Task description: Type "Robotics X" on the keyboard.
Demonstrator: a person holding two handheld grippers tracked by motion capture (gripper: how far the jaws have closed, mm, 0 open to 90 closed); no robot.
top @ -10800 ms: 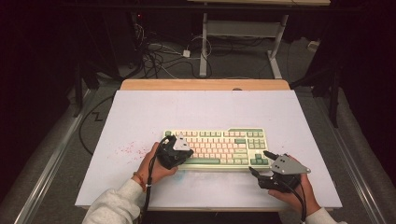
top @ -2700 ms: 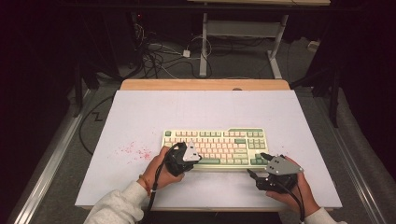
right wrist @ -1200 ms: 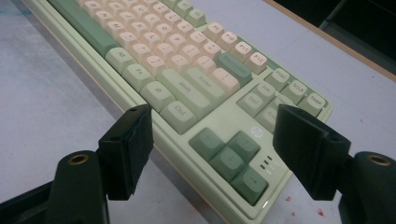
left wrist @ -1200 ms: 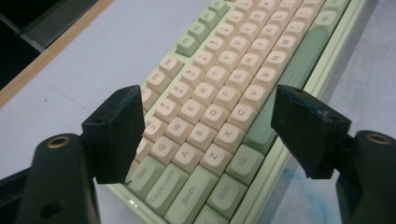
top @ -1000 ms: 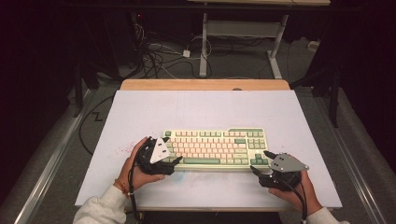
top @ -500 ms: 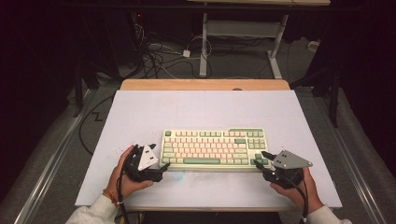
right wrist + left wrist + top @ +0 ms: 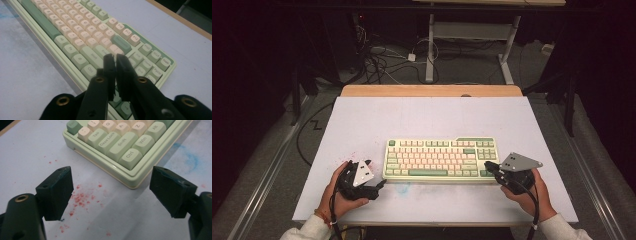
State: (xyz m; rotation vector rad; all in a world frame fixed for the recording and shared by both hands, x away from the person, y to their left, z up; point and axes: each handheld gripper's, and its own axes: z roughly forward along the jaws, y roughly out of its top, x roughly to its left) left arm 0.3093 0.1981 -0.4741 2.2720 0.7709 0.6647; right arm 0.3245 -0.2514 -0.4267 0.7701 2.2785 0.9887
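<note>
Fingers of the right gripper (image 7: 115, 61): just closed, pads nearly together with nothing between, tips over the keyboard's (image 7: 441, 159) right-end keys. Left gripper (image 7: 111, 192): jaws spread wide, empty, just off the keyboard's left front corner. Keyboard lies mid-table (image 7: 422, 117). Right gripper view hides the arrow keys; left gripper view adds red specks (image 7: 80, 200) and a blue smear (image 7: 191, 160).

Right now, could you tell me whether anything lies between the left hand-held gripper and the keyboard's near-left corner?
Nothing visible does: between the open left hand-held gripper and the keyboard lies just white table surface with flat red specks.
</note>
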